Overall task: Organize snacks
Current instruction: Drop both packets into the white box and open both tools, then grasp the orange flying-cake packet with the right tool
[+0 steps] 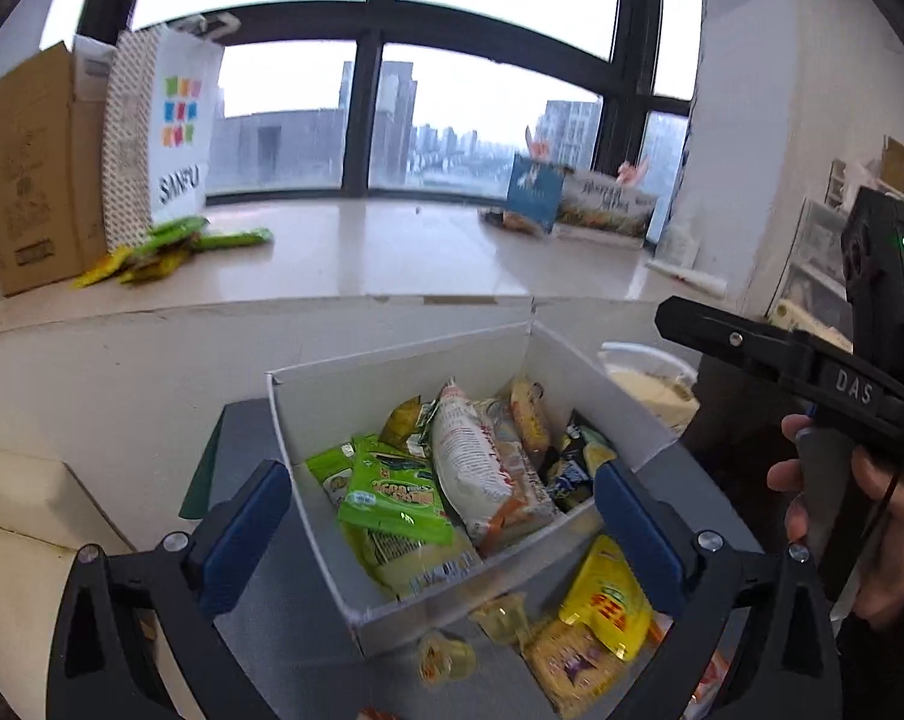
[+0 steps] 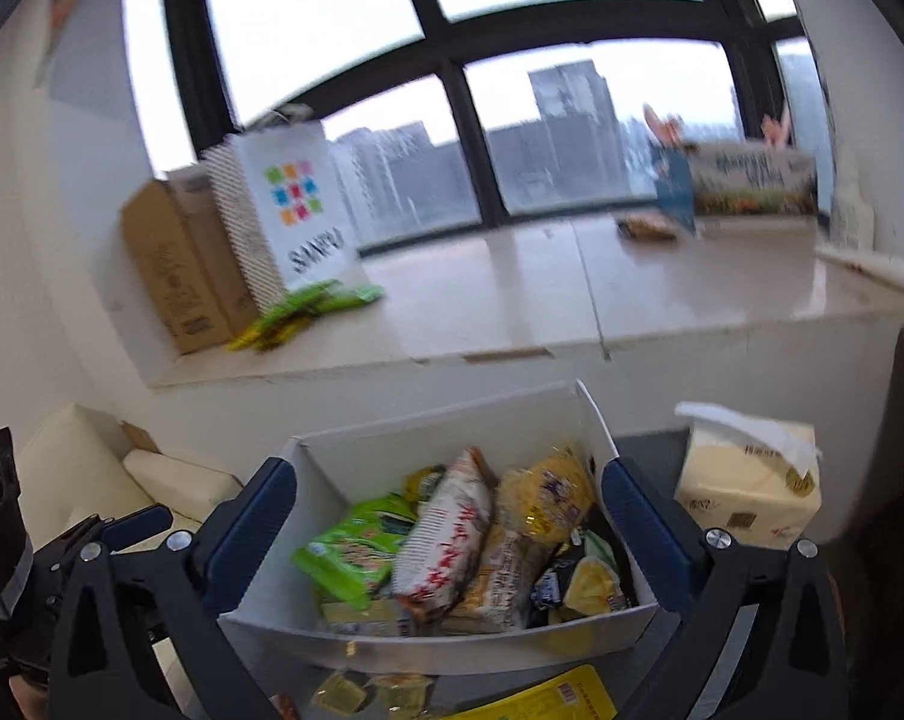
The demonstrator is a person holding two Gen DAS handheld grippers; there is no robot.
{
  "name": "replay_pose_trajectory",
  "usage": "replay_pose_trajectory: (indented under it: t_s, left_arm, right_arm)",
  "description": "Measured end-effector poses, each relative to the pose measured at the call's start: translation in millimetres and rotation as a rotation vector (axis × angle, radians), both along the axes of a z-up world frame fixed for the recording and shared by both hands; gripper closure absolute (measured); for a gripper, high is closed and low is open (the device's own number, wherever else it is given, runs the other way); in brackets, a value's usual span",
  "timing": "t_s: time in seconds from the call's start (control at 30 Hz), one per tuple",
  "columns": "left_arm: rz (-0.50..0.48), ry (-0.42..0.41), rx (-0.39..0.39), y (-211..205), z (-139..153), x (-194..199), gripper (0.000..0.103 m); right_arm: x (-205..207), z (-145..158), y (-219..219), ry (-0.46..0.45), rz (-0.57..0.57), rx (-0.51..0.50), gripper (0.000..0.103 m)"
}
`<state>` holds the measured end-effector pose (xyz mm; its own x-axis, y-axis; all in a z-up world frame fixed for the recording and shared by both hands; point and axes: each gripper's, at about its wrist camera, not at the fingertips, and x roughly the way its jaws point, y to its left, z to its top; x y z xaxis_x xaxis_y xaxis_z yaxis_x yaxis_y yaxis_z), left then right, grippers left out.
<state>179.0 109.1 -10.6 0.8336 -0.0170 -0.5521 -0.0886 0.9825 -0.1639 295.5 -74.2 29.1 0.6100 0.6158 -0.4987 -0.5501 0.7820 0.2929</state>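
Observation:
A white cardboard box (image 1: pixel 392 594) on a grey table holds several snack packets: a green packet (image 1: pixel 395 495), a long white and red packet (image 1: pixel 472 474) and others. The box also shows in the right wrist view (image 2: pixel 428 645). Loose snacks lie in front of it: a yellow pouch (image 1: pixel 607 597), a yellow noodle packet (image 1: pixel 571 660) and small jelly cups (image 1: pixel 446 657). My left gripper (image 1: pixel 443 540) is open and empty above the box. My right gripper (image 2: pixel 449 540) is open and empty above the box; it also shows at the right of the left wrist view (image 1: pixel 811 372).
A tissue pack (image 2: pixel 751 480) stands right of the box. A wide window ledge (image 1: pixel 392 252) behind carries a cardboard carton (image 1: pixel 32 174), a white SANFU bag (image 1: pixel 179 126), green packets (image 1: pixel 176 243) and printed boxes (image 1: pixel 601 204). A cream cushion (image 2: pixel 170 474) lies at the left.

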Motion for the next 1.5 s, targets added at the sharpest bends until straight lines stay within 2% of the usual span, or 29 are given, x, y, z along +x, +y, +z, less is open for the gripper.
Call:
replay_pose_trajectory:
  t_s: [0.1, 0.23, 0.4, 0.5, 0.57, 0.67, 0.8, 1.03, 1.33, 1.5]
  left_arm:
    - [-0.035, -0.045, -0.025, -9, 9, -31, 0.0]
    - [-0.034, -0.078, 0.035, -28, 8, -68, 0.0]
    - [-0.053, -0.081, -0.011, -43, -4, -101, 0.0]
    - [-0.065, -0.083, -0.053, -52, -10, -119, 0.0]
    - [-0.086, -0.08, -0.065, -58, -14, -128, 0.0]
    - [-0.052, -0.059, -0.034, -62, -25, -138, 0.0]
    - [-0.054, -0.02, -0.063, -63, -42, -153, 0.0]
    - [-0.023, 0.021, -0.076, -56, -60, -169, 0.0]
    - [-0.013, 0.019, -0.083, -50, -58, -172, 0.0]
    - [-0.036, 0.017, -0.09, -54, -60, -172, 0.0]
  right_arm:
    - [-29, 8, -9, -0.04, 0.036, 0.022, 0.0]
    - [-79, 5, -30, -0.079, 0.089, 0.022, 0.0]
    - [-130, -11, -52, -0.108, 0.121, -0.039, 0.0]
    - [-154, -18, -66, -0.12, 0.095, -0.063, 0.0]
    - [-171, -27, -70, -0.14, 0.048, -0.139, 0.0]
    - [-194, -43, -80, -0.144, 0.022, -0.198, 0.0]
    - [-217, -59, -99, -0.106, 0.008, -0.208, 0.0]
    - [-227, -78, -119, -0.061, -0.017, -0.234, 0.0]
    - [-209, -104, -121, 0.052, -0.024, -0.251, 0.0]
    - [-180, -125, -116, 0.151, -0.034, -0.276, 0.0]
